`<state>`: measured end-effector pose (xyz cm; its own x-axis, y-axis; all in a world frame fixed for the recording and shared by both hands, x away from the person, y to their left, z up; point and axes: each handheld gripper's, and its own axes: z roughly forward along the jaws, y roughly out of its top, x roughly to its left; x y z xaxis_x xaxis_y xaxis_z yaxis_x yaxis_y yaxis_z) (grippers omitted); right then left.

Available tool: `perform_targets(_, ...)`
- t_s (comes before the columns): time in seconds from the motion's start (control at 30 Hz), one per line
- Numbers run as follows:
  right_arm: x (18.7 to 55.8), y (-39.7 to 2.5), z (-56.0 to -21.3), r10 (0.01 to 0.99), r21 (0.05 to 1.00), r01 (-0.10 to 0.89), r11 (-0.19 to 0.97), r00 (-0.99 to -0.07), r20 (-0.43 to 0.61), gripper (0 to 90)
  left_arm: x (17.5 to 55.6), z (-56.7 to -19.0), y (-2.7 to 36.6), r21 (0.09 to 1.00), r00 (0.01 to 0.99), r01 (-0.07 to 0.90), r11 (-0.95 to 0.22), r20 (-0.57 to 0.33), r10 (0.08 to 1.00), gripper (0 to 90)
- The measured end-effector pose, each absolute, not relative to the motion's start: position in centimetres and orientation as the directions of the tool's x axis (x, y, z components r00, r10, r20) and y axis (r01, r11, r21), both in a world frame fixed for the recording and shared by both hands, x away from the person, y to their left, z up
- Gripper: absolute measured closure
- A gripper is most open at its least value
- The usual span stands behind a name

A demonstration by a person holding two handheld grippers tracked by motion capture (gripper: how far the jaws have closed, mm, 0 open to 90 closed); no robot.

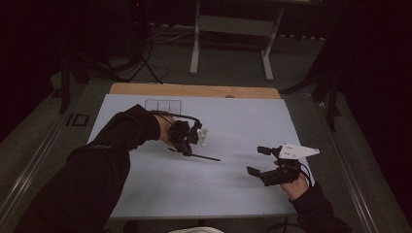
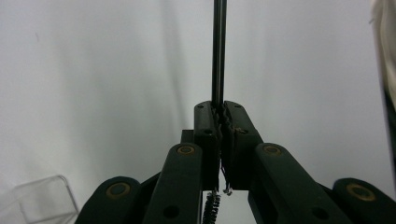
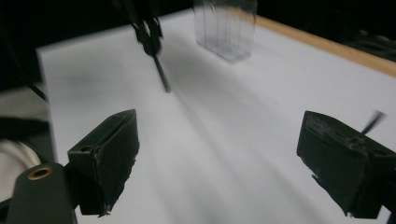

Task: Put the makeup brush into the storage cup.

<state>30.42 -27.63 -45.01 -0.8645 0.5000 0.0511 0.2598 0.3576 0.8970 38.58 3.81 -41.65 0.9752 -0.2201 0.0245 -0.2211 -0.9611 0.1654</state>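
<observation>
Between the left jaws: a thin dark rod [image 2: 218, 51] was pinched right at the tips of the left gripper [image 2: 219, 109], jaws closed down to a sliver on it, so a firm-looking hold but on a tiny patch of contact.

Rod, looks: skinny, straight, black or dark metal, a bit glossy in the left gripper view. There was some bristly, coiled stuff showing down between the jaws near its back end, too small for me to call.

Rod, position: in the high view the rod [image 1: 204, 157] ran out from the left gripper [image 1: 187, 145] toward the middle of the white table [image 1: 243, 121], low over the surface. Couldn't tell if the free tip was touching.

Right jaws: the right gripper [image 3: 219, 163] was spread wide with nothing in it, sitting well apart near the table's right edge, right gripper [image 1: 260, 160] aimed back at the rod.

Further out: a clear plastic box [image 3: 226, 28] sat at the far side of the table, clear box [image 1: 163, 105] near the back edge.

What could go wrong, my guess: the grip's so close to one end that the long free part could swivel or droop if it bumped the table. Slick rod plus tiny contact also means it could slide out if the hand tilted.
</observation>
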Motion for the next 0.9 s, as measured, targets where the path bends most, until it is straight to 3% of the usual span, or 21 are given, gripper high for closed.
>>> perform_targets(0.33,32.1,-24.8,-45.6,0.418,0.77,0.316,0.555,-0.906,0.07,13.8,38.2,-42.0,2.1,0.123,0.965,-0.261,-0.957,0.045,-0.258,86.1)
perform_targets(0.57,32.8,-22.7,-45.3,0.391,0.691,0.346,0.635,-0.915,0.1,30.6,37.9,-42.1,0.8,0.114,0.963,-0.27,-0.956,0.054,-0.265,86.1)
perform_targets(0.9,33.6,-21.1,-45.6,0.404,0.617,0.395,0.681,-0.905,0.133,41.1,37.5,-42.1,-1.1,0.088,0.947,-0.319,-0.944,0.072,-0.313,86.1)
